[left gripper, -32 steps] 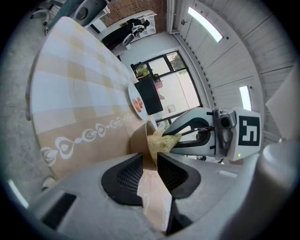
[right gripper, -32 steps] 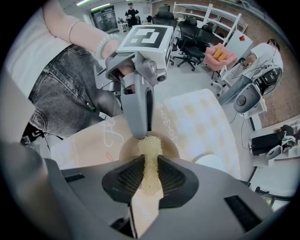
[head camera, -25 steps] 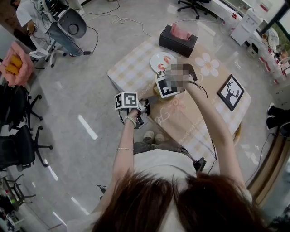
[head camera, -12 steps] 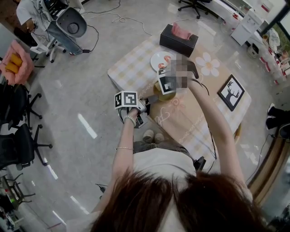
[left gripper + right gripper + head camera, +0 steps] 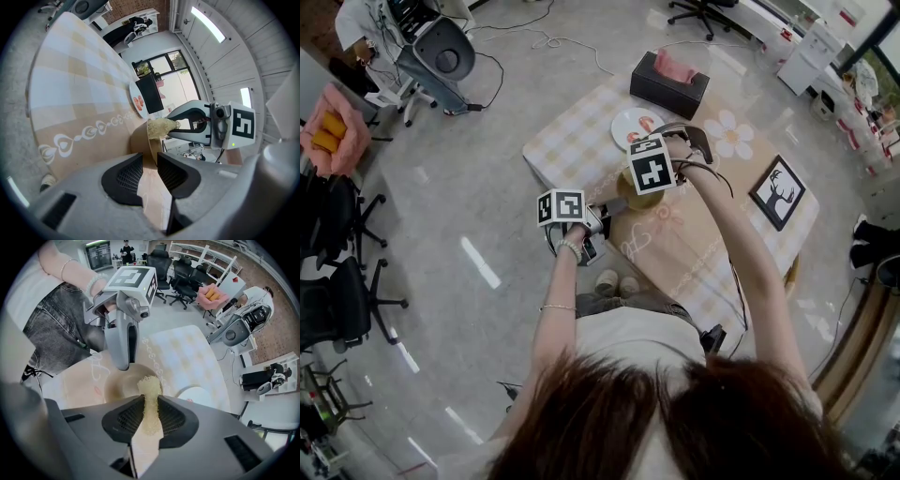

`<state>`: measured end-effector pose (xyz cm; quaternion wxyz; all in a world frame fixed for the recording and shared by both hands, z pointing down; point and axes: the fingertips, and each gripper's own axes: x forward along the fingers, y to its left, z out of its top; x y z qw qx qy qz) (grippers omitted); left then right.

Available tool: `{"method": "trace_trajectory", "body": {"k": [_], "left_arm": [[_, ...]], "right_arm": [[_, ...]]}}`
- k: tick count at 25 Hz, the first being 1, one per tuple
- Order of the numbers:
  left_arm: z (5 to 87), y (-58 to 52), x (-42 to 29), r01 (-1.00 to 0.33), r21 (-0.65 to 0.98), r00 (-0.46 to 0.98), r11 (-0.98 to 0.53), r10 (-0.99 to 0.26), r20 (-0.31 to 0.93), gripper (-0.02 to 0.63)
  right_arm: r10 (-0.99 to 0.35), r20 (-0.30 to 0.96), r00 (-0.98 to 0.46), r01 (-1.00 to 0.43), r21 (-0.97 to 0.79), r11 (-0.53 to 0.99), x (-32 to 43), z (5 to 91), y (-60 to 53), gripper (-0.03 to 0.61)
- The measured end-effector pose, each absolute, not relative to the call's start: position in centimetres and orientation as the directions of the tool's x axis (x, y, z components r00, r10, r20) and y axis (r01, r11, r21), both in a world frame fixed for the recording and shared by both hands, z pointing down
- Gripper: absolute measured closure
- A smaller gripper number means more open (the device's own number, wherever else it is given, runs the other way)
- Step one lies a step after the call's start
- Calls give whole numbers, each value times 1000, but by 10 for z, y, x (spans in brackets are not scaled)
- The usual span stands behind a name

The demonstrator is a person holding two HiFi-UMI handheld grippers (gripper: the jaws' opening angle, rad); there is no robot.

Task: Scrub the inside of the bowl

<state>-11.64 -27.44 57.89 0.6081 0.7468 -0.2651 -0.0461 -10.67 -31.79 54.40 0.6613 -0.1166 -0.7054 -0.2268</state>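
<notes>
A tan bowl (image 5: 630, 201) stands near the table's front edge. My left gripper (image 5: 607, 208) comes in almost level from the left, and its jaws are shut on the bowl's near rim (image 5: 149, 140). From above, my right gripper (image 5: 641, 191) points straight down into the bowl (image 5: 117, 386). It is shut on a yellowish scrub pad (image 5: 150, 401), whose tip (image 5: 162, 126) hangs just inside the far rim. The left gripper view shows the right gripper (image 5: 177, 125) over the bowl. In the right gripper view the left gripper (image 5: 123, 363) reaches down to the rim.
On the checked tablecloth (image 5: 572, 141) behind the bowl lie a white plate with red marks (image 5: 630, 122), a black tissue box (image 5: 668, 84), a flower-shaped mat (image 5: 729, 133) and a framed deer picture (image 5: 778, 192). Office chairs (image 5: 337, 272) stand on the floor at left.
My right gripper has shifted slightly farther from me over the bowl, with the pad still in it. The left gripper and the bowl have not moved.
</notes>
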Motion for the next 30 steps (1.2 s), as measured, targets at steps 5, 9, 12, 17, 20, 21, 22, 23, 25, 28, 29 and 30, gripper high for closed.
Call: {"method": "trace_trajectory", "body": {"k": [5,9,12,17,20,21,22,23,25,28,29,30], "left_arm": [[579,-274,-117,-341,933,855,-116,-451,257,509],[578,-274,-117,-339,933,856,-117,-450,255,509],[579,-275,-117,-340,933,856,-116,-449,256,509],[580,-274,-117,-339,934,856,-116,-449,255,509],[579,-274,-117,-335,935,857,-113,-449,253,509],[579,-274,-117,-334,936,857,-111,-450,253,509],[580,-274,-117,-333,937,857,-109,-450,252,509],[580,-274,-117,-332,937,857,-107,-450,252,509],[579,-274,-117,-330,938,857,-107,-450,251,509],[579,-274,-117,-329,938,858,-108,-449,249,509],[580,-274,-117,-329,938,858,-108,-450,249,509],[580,-274,-118,-328,938,858,-108,-450,248,509]], "right_arm": [[-142,986,-86,457,165,874,-102,541,-319,500],[-145,987,-67,453,159,877,-95,541,-320,500],[-147,987,-57,451,157,879,-91,541,-321,500],[-147,988,-39,453,149,879,-88,542,-318,500],[-145,989,-32,452,143,880,-86,542,-317,500],[-145,989,-29,451,142,881,-85,542,-317,500],[-145,989,-26,451,141,881,-84,541,-317,500],[-145,989,-22,451,139,882,-83,541,-316,500],[-142,990,-15,451,134,883,-81,541,-314,500],[-133,991,-9,448,123,886,-79,542,-311,500],[-130,991,-7,446,120,887,-79,542,-310,500],[-128,992,-6,443,117,889,-78,543,-308,500]]}}
